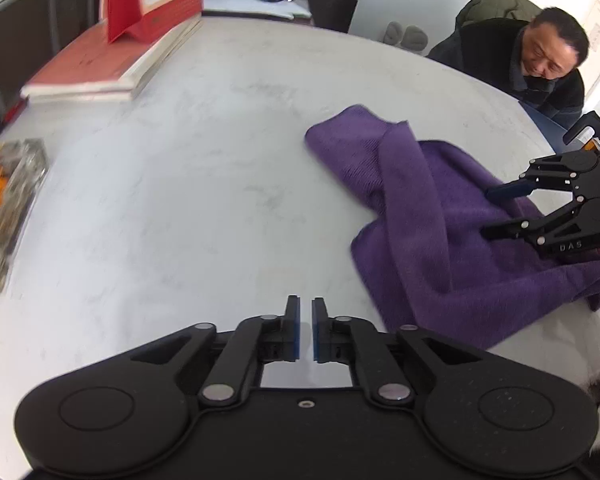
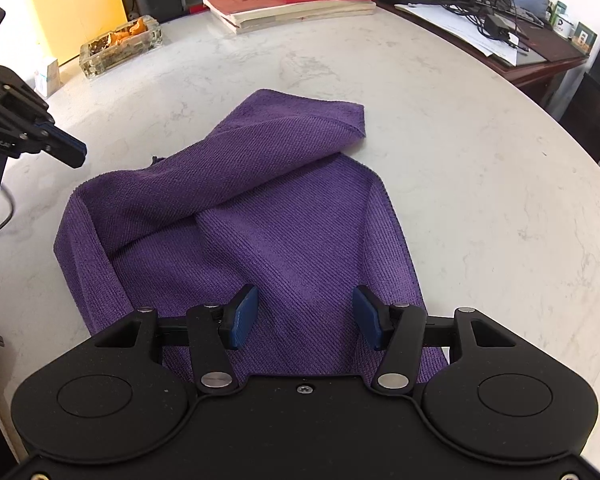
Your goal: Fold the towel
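Observation:
A purple towel [image 1: 420, 220] [image 2: 260, 200] lies crumpled on the white marble table [image 1: 180, 200], with one corner flopped loosely over its middle. My left gripper [image 1: 305, 304] is shut with nothing between its pads. It is over bare table left of the towel, and it shows at the left edge of the right wrist view [image 2: 70, 152]. My right gripper [image 2: 306, 314] [image 1: 488, 212] is open over the towel's near part. The cloth lies beneath its blue pads [image 2: 244, 312] and is not pinched.
A glass dish of orange peel [image 1: 4, 208] [image 2: 120, 44] stands at the table's far left. Stacked books with a red desk calendar [image 1: 100, 68] [image 2: 292, 4] lie at the back. A person [image 1: 540, 68] sits beyond the rim. A small white box [image 2: 48, 76] stands near the dish.

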The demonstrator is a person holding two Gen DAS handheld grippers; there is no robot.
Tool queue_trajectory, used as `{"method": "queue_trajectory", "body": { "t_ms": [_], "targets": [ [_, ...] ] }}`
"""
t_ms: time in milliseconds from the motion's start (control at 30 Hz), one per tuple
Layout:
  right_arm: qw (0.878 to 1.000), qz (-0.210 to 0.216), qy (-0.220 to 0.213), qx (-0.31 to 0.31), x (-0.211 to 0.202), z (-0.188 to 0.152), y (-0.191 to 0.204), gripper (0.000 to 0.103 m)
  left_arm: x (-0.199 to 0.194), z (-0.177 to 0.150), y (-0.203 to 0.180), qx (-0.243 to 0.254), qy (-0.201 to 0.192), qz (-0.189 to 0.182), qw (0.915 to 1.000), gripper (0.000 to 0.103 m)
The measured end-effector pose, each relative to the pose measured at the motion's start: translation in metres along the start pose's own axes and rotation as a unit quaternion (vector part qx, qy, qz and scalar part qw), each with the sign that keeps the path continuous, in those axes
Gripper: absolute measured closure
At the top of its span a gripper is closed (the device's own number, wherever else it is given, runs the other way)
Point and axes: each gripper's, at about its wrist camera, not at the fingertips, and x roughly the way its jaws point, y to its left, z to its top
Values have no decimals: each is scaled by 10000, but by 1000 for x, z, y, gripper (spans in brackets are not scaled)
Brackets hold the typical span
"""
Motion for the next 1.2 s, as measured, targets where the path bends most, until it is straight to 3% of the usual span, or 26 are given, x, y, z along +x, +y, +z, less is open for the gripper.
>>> {"method": "queue_trajectory", "body": {
  "t_ms": [100, 233, 300, 667, 867, 1067, 1200],
  "targets": [
    [10000, -10, 11, -13, 0, 0, 1, 50, 18, 15, -11, 542, -7, -30, 9985, 95],
    [10000, 1, -4, -11, 0, -1, 0, 50, 40, 28, -31, 1595, 173, 10, 9870, 95],
    [10000, 11, -18, -2, -1, -2, 0, 50, 43, 31, -36, 1851, 215, -153, 9824, 91],
    [10000, 36, -45, 48, 0, -2, 0, 47, 52, 38, -41, 2263, 484, -709, 9703, 78],
    [10000, 46, -9, 66, 1, -1, 0, 44, 58, 46, -41, 2635, 633, -1049, 9569, 61],
    [10000, 41, 3, 79, 1, 0, 1, 44, 62, 53, -41, 2933, 908, -1354, 9420, 64],
    [10000, 32, 3, 92, 1, 0, 2, 44, 63, 56, -41, 2950, 1029, -1328, 9406, 79]
  ]
}}
